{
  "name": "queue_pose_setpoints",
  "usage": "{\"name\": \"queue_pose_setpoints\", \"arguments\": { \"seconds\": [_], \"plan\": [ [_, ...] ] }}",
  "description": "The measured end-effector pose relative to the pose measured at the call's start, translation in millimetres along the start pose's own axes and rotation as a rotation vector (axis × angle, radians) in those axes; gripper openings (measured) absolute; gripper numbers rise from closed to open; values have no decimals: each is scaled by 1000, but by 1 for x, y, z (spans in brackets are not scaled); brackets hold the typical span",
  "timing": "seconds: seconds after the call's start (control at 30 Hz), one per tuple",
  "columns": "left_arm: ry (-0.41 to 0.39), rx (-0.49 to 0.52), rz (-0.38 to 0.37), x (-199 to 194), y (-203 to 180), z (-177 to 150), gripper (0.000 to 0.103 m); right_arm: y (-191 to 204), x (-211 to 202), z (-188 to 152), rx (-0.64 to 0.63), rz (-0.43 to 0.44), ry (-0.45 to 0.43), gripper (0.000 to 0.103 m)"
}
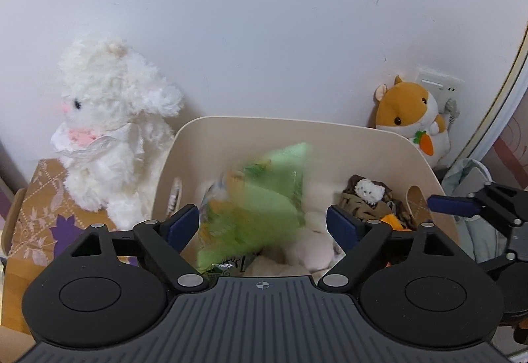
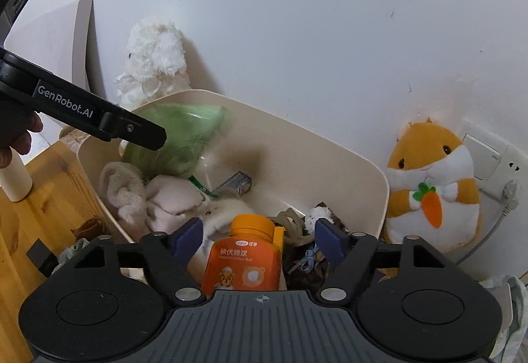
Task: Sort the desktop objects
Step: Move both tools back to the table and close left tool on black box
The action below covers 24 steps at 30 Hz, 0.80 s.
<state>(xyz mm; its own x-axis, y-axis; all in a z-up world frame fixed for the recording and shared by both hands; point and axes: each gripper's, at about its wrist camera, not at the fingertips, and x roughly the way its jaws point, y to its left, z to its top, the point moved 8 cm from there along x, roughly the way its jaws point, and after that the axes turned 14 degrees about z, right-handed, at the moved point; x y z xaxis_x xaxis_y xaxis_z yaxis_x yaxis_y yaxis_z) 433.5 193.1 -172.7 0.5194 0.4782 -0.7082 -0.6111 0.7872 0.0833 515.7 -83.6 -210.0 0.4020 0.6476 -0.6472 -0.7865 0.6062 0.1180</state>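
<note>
A cream plastic bin (image 1: pixel 264 131) (image 2: pixel 330 164) stands against the wall. My left gripper (image 1: pixel 264 226) is open above it. A blurred green snack bag (image 1: pixel 264 198) (image 2: pixel 184 138) hangs between its blue pads, clear of both, over the bin's left side. My right gripper (image 2: pixel 259 239) is open over the bin's right side. An orange bottle (image 2: pixel 247 260) with an orange cap stands between its pads with a gap on each side. One of the right gripper's fingers (image 1: pixel 452 205) shows at the right edge of the left wrist view.
The bin holds beige plush toys (image 2: pixel 148 198), a small box (image 2: pixel 239 183) and a brown bundle with a tiny white bear (image 1: pixel 369 194). A white plush lamb (image 1: pixel 109 131) sits left of the bin, a hamster plush (image 2: pixel 432 184) right, by a wall socket (image 2: pixel 488 164). The wooden table (image 2: pixel 43 198) extends left.
</note>
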Motion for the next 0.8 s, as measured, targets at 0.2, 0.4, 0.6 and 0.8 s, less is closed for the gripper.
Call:
{"name": "queue_pose_setpoints", "arguments": {
  "seconds": [0.2,0.4,0.6,0.8],
  "plan": [
    [-44,-7,7,-20,13,1,86,7,-24,-6,69,5,-68,90],
    [-73,-25,-10,-49,30,-4,86,21,-43,-31,159,34,-105,94],
    [-48,32,-1,-62,46,-30,86,53,-45,-62,138,61,-58,96],
    [60,50,-45,-55,60,-71,86,88,-35,-84,81,104,1,98]
  ]
}}
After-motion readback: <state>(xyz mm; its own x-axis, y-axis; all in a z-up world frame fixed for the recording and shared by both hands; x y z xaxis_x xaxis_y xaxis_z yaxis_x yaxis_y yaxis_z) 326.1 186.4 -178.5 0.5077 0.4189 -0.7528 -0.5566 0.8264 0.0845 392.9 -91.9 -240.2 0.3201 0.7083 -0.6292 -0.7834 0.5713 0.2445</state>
